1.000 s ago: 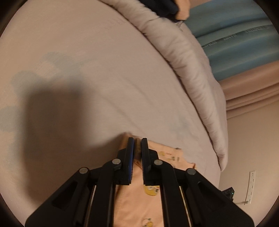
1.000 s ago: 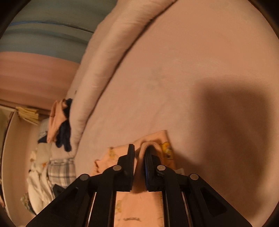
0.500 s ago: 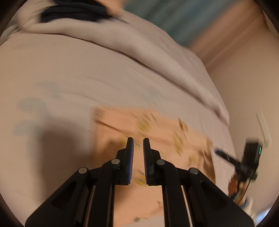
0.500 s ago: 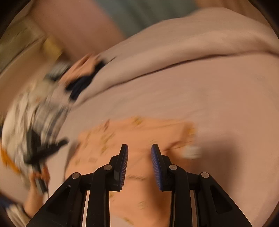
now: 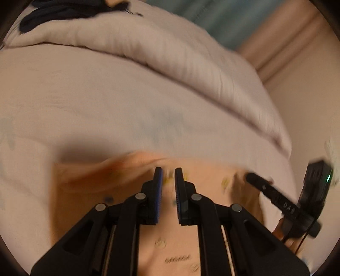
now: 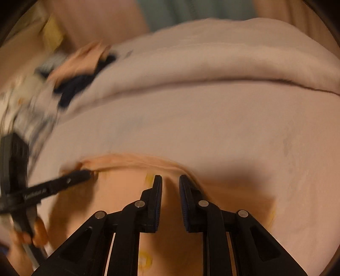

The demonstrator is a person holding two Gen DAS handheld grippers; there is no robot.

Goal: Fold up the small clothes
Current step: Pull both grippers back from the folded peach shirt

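Note:
A small peach garment with yellow prints lies on the pale pink bed sheet; it also shows in the right wrist view. My left gripper hovers over its far edge, jaws slightly apart, nothing between them. My right gripper is over the garment's far fold, jaws slightly apart and empty. Each gripper shows in the other's view: the right one at the garment's right edge, the left one at its left far corner. Both views are motion-blurred.
A rolled pale duvet runs along the far side of the bed, with dark clothing on it. A pile of other clothes lies at the left in the right wrist view. A wall stands right of the bed.
Both grippers have let go of the garment and opened slightly. The garment now lies spread on the sheet, and both grippers have pulled back and swung round over it.

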